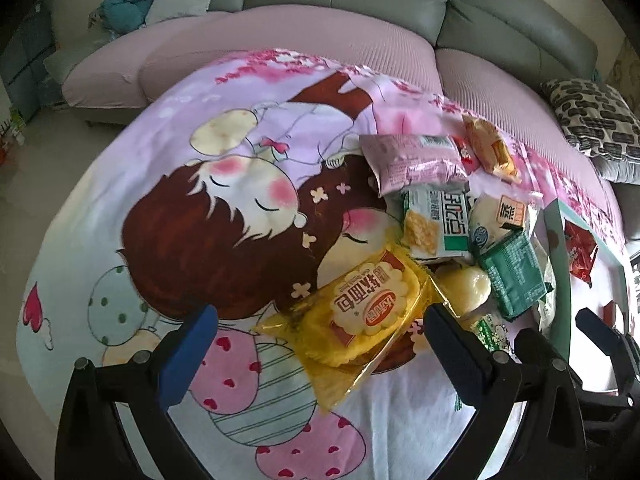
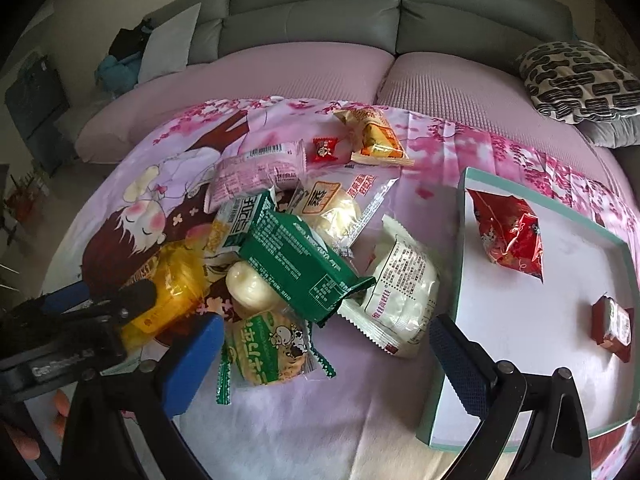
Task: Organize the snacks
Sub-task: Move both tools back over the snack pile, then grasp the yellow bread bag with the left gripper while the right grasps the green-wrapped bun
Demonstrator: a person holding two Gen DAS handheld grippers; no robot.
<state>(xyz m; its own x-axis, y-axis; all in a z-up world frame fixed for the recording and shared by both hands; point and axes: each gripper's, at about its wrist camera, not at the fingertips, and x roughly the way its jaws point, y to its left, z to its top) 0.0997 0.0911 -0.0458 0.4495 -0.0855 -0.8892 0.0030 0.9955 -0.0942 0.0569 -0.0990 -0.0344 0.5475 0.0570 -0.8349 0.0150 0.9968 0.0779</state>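
Two claws over a heap of snacks

Two claws hang above a desk covered by a cartoon-printed cloth. We see the left claw with its blue-padded fingers spread wide and holding nothing; a yellow bread packet lies on the cloth between them. We see the right claw likewise wide open and empty, its fingers on either side of a green-and-white cow-print packet and a white bun packet.

The snack heap sits mid-cloth: a dark green packet rests tilted on top of a bare-looking pale bun, with a pink packet and a green-and-white cracker packet behind it, and a clear-wrapped steamed bun beside them. Farther back lie a small red sachet and an orange packet.

To the right of the heap, a shallow teal-rimmed tray holds a red foil packet and, well apart from it, a small red box. Beyond the desk stands a sofa.
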